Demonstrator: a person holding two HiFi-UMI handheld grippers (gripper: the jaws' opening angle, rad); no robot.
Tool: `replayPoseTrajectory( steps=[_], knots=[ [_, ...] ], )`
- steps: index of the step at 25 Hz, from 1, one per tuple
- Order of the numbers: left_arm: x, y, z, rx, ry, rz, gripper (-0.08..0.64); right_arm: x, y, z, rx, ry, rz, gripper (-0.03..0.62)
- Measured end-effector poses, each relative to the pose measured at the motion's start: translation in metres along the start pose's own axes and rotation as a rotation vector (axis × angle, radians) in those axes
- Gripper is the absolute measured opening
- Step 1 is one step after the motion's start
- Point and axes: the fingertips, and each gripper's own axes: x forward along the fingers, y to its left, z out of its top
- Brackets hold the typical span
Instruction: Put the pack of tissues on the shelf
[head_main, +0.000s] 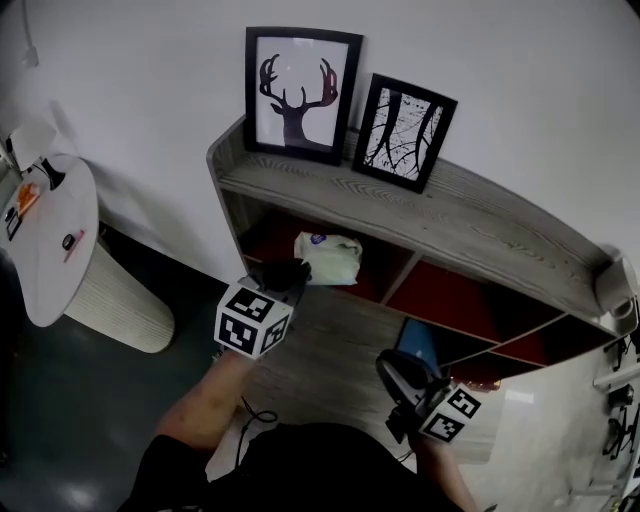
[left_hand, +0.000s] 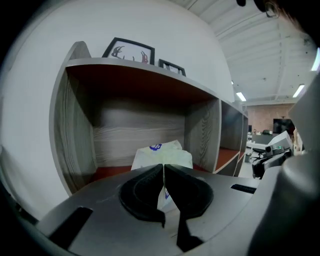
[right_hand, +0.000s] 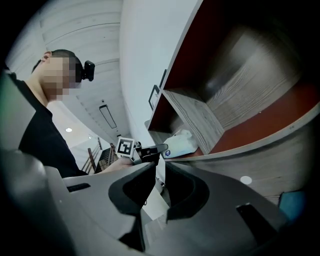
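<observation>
Soft white pack of tissues (head_main: 328, 258), blue mark on top, lying in upper-left compartment of wood-grain shelf (head_main: 480, 225)

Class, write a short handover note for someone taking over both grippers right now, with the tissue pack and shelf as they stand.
Left gripper: shut on the near end of the pack of tissues.
Right gripper: jaws slightly apart, empty, held in front of the shelf.
Pack: inside the shelf's left compartment, seemingly resting on its red floor.
Done: pack is in the shelf.
Left: open the left jaws and draw the gripper back clear.
</observation>
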Motion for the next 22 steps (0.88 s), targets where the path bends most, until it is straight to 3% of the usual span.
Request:
replayPoseTrajectory(
  steps=[5, 9, 12, 22],
  knots=[
    [0.012, 0.015, -0.003, 0.078, 0.040, 0.065, 0.025, 0.002, -0.004, -0.001, 0.007, 0.002, -0.013, 0.021],
    [0.010, 0.022, 0.001, 0.116, 0.031, 0.119, 0.145, 0.004, -0.003, -0.001, 0.004, 0.003, -0.008, 0.021],
    [0.003, 0.025, 0.004, 0.111, 0.012, 0.136, 0.179, 0.005, -0.001, 0.000, -0.003, 0.003, 0.000, 0.021],
    [-0.036, 0.003, 0.005, 0.038, -0.052, 0.120, 0.181, 0.000, 0.020, 0.000, -0.026, 0.005, 0.034, 0.021]
  ],
)
